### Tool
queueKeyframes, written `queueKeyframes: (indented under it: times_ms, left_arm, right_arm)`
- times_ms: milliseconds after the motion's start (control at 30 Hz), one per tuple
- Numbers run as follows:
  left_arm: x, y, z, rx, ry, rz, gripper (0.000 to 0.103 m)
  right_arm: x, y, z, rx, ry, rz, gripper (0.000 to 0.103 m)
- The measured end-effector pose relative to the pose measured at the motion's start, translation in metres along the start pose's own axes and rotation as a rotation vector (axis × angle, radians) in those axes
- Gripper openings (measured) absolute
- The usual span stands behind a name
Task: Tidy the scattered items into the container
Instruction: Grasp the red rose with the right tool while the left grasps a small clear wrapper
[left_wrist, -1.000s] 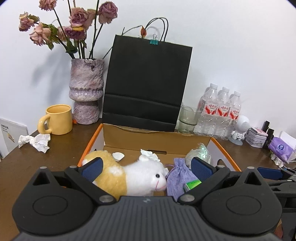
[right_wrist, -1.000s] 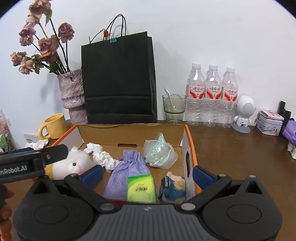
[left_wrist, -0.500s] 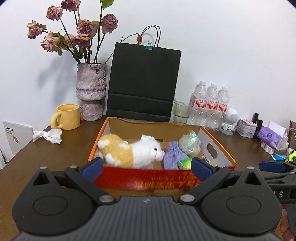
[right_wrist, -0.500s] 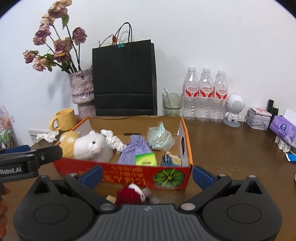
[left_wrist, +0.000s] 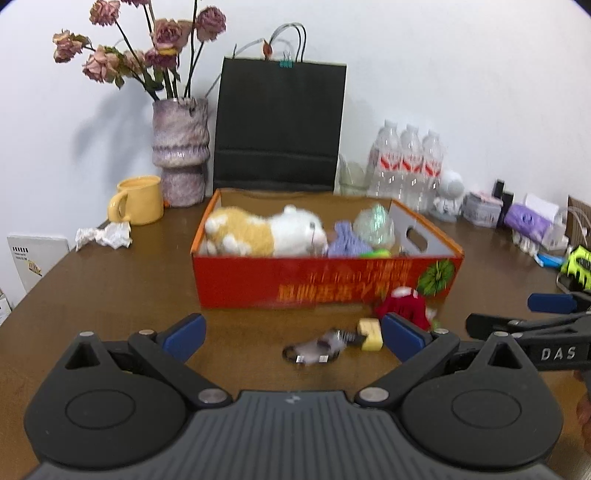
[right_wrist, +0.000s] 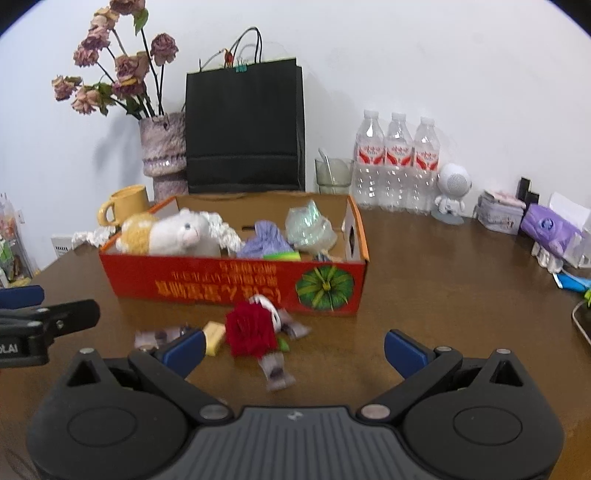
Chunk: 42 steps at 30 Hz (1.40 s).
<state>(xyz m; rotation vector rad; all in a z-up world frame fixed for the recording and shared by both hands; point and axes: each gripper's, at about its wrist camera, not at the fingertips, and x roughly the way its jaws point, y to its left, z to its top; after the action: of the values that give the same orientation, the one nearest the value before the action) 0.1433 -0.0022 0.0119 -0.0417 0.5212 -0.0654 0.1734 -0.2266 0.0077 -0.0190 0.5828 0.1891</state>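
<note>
Viewing: I have both grippers held above the brown table (left_wrist: 110, 295), short of the box, nothing in either one.
Box: red cardboard box (left_wrist: 325, 280) (right_wrist: 236, 284), open top, orange rim, yellow print and a green pumpkin picture on the near wall. It stands beyond both pairs of fingers, long side across my view.
Box contents: white and tan plush animal (left_wrist: 266, 232) (right_wrist: 166, 234) lying on its side, long axis along the box, face toward the right end; lilac pouch (left_wrist: 347, 242), crumpled clear wrapper (left_wrist: 373, 225), green packet edge (left_wrist: 373, 253).
Red item: red knitted piece (right_wrist: 251, 330) (left_wrist: 404, 306) on the table, touching or just short of the box's near wall. In the right wrist view it sits between the fingers, nearer the left one.
Yellow block: small yellow block (right_wrist: 214, 334) (left_wrist: 371, 332), just beside the red item, near the right gripper's left fingertip.
Wrappers: pale wrapper (right_wrist: 275, 369) pointing away from the red item toward me; another pale, blurred piece (left_wrist: 317, 347) between the left gripper's fingers, long axis roughly crosswise. I cannot tell what it is.
Left gripper (left_wrist: 293, 332): fingers spread wide, clear of everything.
Right gripper (right_wrist: 293, 345): fingers spread wide, touching nothing.
Paper: crumpled white paper (left_wrist: 103, 236) lies well off to the left, near a yellow mug (left_wrist: 138, 199).
</note>
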Motion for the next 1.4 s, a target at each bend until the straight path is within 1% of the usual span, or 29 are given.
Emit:
queueKeyframes:
  times_ms: [133, 300, 467, 667, 767, 867, 933, 1000, 1100, 1133, 1167, 1200, 1233, 1267, 1300, 1333, 1367, 1400]
  left_arm:
    - [0.004, 0.006, -0.013, 0.002, 0.027, 0.011, 0.103]
    - [0.012, 0.009, -0.024, 0.000, 0.060, 0.009, 0.103]
    - [0.023, 0.002, -0.029, 0.030, 0.077, -0.002, 0.103]
    - [0.045, -0.003, -0.024, 0.088, 0.072, 0.015, 0.103]
    - [0.058, -0.006, -0.020, 0.120, 0.066, 0.009, 0.103]
    - [0.069, -0.006, -0.017, 0.138, 0.067, -0.022, 0.097]
    - [0.074, -0.006, -0.017, 0.153, 0.070, -0.044, 0.085]
    - [0.080, -0.007, -0.016, 0.172, 0.077, -0.073, 0.081]
    - [0.087, -0.009, -0.015, 0.194, 0.088, -0.097, 0.077]
    - [0.089, -0.009, -0.015, 0.193, 0.095, -0.103, 0.071]
    - [0.092, -0.008, -0.015, 0.188, 0.104, -0.116, 0.067]
    - [0.094, -0.007, -0.014, 0.180, 0.115, -0.131, 0.056]
    - [0.095, -0.006, -0.015, 0.172, 0.122, -0.145, 0.050]
    - [0.096, -0.005, -0.014, 0.164, 0.123, -0.161, 0.049]
    - [0.095, -0.004, -0.014, 0.161, 0.121, -0.174, 0.043]
    - [0.094, -0.003, -0.014, 0.162, 0.117, -0.182, 0.039]
    - [0.093, -0.003, -0.015, 0.166, 0.114, -0.187, 0.039]
    - [0.092, -0.003, -0.015, 0.164, 0.111, -0.190, 0.034]
  right_arm:
    - [0.005, -0.005, -0.020, 0.013, 0.032, 0.013, 0.103]
    - [0.013, -0.012, -0.031, 0.043, 0.039, -0.002, 0.103]
    - [0.017, -0.013, -0.031, 0.038, 0.024, 0.002, 0.103]
    - [0.027, -0.007, -0.026, -0.015, 0.013, -0.007, 0.101]
    - [0.034, -0.003, -0.020, -0.035, 0.005, 0.008, 0.096]
    - [0.044, 0.002, -0.013, -0.051, 0.003, 0.026, 0.089]
    - [0.051, 0.005, -0.008, -0.063, -0.003, 0.044, 0.084]
    - [0.057, 0.009, -0.003, -0.082, -0.008, 0.059, 0.080]
    - [0.067, 0.017, 0.004, -0.105, -0.010, 0.072, 0.074]
    - [0.071, 0.019, 0.006, -0.107, -0.009, 0.073, 0.074]
    - [0.075, 0.022, 0.006, -0.106, -0.007, 0.074, 0.074]
    - [0.078, 0.024, 0.007, -0.104, -0.004, 0.076, 0.071]
    - [0.082, 0.026, 0.007, -0.103, 0.002, 0.078, 0.065]
    - [0.085, 0.027, 0.007, -0.101, 0.011, 0.080, 0.060]
    - [0.088, 0.028, 0.007, -0.099, 0.023, 0.085, 0.049]
    - [0.090, 0.029, 0.006, -0.100, 0.032, 0.092, 0.046]
    - [0.091, 0.030, 0.005, -0.104, 0.032, 0.094, 0.046]
    - [0.089, 0.030, 0.004, -0.109, 0.027, 0.094, 0.045]
